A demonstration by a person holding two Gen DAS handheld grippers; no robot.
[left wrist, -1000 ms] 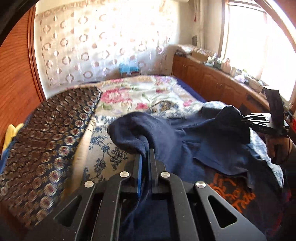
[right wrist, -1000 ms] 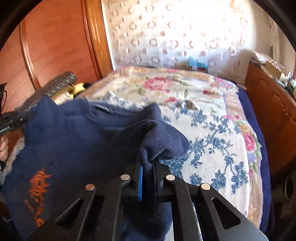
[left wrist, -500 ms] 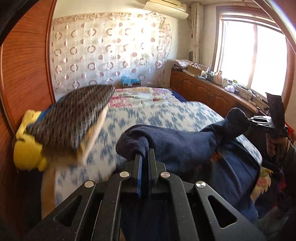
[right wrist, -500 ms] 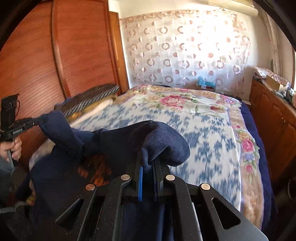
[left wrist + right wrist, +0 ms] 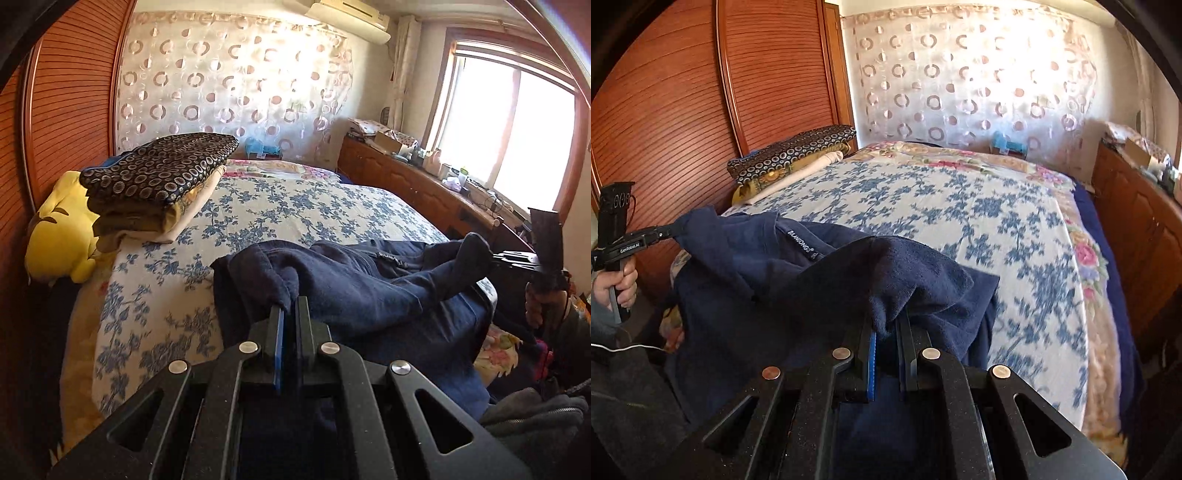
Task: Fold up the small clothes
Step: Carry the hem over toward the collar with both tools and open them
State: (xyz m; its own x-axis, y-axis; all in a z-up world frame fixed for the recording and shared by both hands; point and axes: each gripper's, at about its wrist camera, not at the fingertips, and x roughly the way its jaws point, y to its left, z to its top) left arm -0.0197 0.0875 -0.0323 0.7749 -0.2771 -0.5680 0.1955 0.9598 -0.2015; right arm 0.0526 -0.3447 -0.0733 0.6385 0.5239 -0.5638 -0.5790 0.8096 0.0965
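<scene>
The left gripper point(image 5: 289, 308) is clamped on a bunched edge of the navy sweater point(image 5: 362, 291); the right gripper point(image 5: 888, 326) is pinched on another bunch of the same cloth, its fingertips buried in the fabric; the sweater hangs between the 2, draped over the near edge of the bed point(image 5: 960, 199), with its lower part cut off below both views; a label on the neckline is too small to read fully; in the left view the right hand point(image 5: 546, 301) is partly hidden by its handle; at the head of the bed lie folded blankets point(image 5: 159, 177) on a yellow plush toy point(image 5: 59, 236); behind them stands a wooden wardrobe point(image 5: 683, 92).
</scene>
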